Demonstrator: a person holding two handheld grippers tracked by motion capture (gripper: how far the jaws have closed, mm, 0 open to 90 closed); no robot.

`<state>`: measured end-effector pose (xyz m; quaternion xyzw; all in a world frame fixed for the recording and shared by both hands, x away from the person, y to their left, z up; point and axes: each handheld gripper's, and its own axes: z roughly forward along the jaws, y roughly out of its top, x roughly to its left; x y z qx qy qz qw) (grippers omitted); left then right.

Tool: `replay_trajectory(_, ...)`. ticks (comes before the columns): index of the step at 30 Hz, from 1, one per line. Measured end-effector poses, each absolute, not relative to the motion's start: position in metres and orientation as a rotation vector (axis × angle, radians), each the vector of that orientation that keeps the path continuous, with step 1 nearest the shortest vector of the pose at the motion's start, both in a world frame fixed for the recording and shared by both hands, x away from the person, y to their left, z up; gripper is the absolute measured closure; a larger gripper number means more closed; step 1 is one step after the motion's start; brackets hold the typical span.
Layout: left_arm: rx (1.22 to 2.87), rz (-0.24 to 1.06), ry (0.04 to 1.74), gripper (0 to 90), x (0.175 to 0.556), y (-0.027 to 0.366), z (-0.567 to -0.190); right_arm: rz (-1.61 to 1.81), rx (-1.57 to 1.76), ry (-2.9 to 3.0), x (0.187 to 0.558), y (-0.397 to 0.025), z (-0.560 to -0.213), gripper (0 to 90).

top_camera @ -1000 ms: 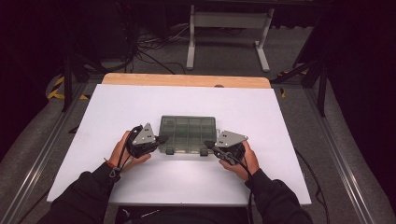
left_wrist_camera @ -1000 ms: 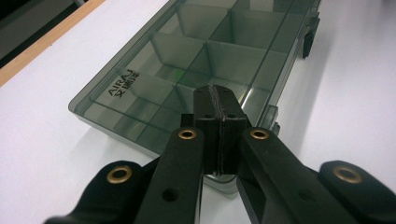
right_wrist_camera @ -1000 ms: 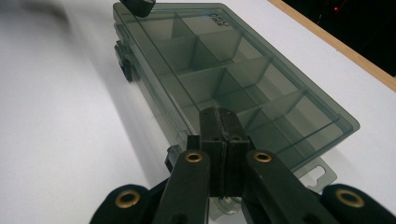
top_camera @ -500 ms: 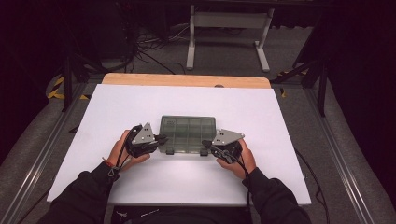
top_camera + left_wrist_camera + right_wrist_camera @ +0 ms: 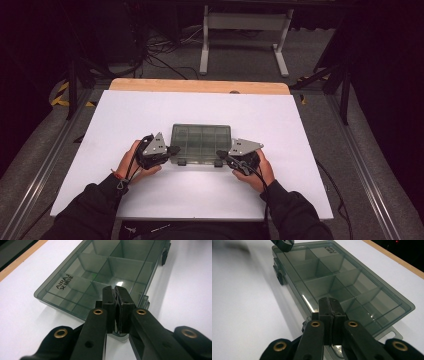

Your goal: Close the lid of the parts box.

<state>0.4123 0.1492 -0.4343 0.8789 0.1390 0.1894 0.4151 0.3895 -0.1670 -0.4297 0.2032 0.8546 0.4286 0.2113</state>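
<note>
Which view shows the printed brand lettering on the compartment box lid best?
The left gripper view: the lettering on the compartment box reads AIRAJ. The right gripper view shows it far off, unreadable, by the box's far corner. The high view shows the box, lettering too small.

Dark long sleeves are worn on both forearms, and a thin red band is seen at the left wrist. Each gripper is built of black parts: the left gripper [image 5: 172,149] and the right gripper [image 5: 221,154] are each topped by a grey three-cornered plate with small holes, and a black cable is trailed from each. In the gripper views, brass-coloured rivets are set into the black arms behind flat, ridged black pads [image 5: 110,305].
</note>
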Motion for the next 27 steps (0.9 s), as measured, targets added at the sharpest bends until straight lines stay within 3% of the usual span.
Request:
replay_trajectory(15, 2.191, 0.51, 0.33, 79.0, 0.4118, 0.1507, -0.4315, 1.211, 0.571, 2.343, 0.3908, -0.1698, -0.428, 83.1)
replay_trajectory(19, 2.158, 0.518, 0.334, 73.1, 0.4116, 0.154, -0.429, 1.215, 0.585, 2.32, 0.3912, -0.1714, -0.4271, 76.9)
replay_trajectory(21, 2.152, 0.518, 0.337, 67.7, 0.4116, 0.1548, -0.4286, 1.22, 0.596, 2.305, 0.3909, -0.1721, -0.4265, 68.4)
replay_trajectory(27, 2.14, 0.545, 0.349, 54.9, 0.4112, 0.1589, -0.4283, 1.257, 0.601, 2.27, 0.3905, -0.176, -0.424, 54.0)
